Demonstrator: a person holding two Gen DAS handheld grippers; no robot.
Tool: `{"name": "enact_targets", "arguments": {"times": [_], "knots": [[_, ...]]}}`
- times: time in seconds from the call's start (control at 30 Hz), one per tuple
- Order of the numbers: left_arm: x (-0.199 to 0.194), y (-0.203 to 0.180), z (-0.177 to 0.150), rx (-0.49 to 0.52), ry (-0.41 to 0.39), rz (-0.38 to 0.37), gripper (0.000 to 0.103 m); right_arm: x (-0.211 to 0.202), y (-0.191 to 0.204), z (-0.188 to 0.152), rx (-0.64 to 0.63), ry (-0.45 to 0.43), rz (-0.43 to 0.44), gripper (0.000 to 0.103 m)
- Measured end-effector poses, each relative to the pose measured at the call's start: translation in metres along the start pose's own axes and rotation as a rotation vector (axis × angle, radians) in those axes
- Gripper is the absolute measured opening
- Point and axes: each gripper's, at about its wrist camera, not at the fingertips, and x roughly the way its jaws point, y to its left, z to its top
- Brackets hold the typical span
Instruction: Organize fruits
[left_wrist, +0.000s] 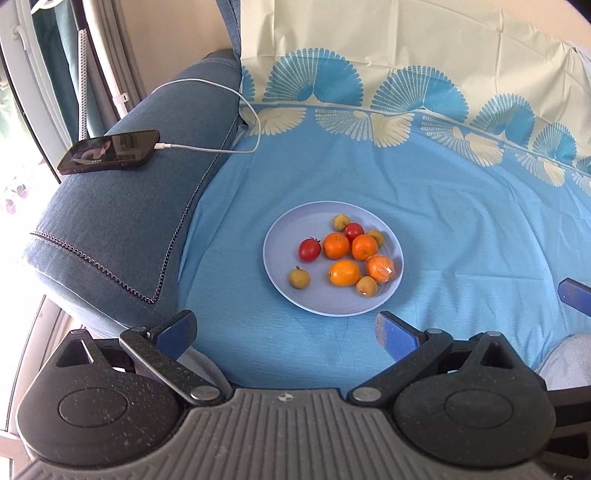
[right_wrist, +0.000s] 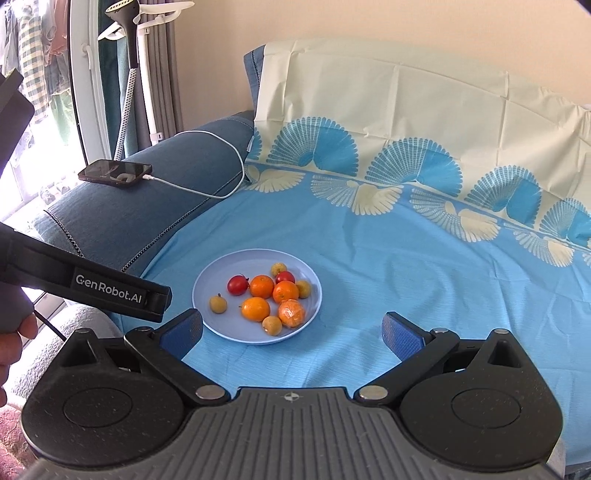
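- Your left gripper (left_wrist: 286, 334) hangs near the plate (left_wrist: 280, 236) with its jaws spread wide and nothing between them, aimed along the cloth (left_wrist: 461, 221) so all the fruit stays in sight.
- Your right gripper (right_wrist: 291, 332) is likewise spread and bare, just near of the plate's right side; both tools are held back, probably so neither hides the fruit from the other.
- All the fruit lies on the plate: four oranges (left_wrist: 336, 245) bunched at the middle and right, one of them looking wrapped in clear film (left_wrist: 380, 268); two red tomatoes (left_wrist: 309, 249), one left and one far; four small tan fruits (left_wrist: 299, 277) scattered round the edge.
- The kinds are mingled, not grouped. That fits fruit gathered onto one plate as the job wanted, or a mixed heap awaiting sorting; I can't tell which.
- The plate sits mid-cloth, flat and reachable from either side.
- The phone (left_wrist: 109, 151) and its cable (left_wrist: 221, 110) lie far left on the armrest (left_wrist: 122, 221), well apart.
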Motion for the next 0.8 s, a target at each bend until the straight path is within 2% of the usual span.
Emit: {"name": "enact_targets", "arguments": {"times": [0.8], "knots": [[0.0031,-0.0017,0.0016,0.015,-0.003,0.042,0.103,-0.0004,-0.0003,-0.0004,0.001,-0.006,0.002,0.102]]}}
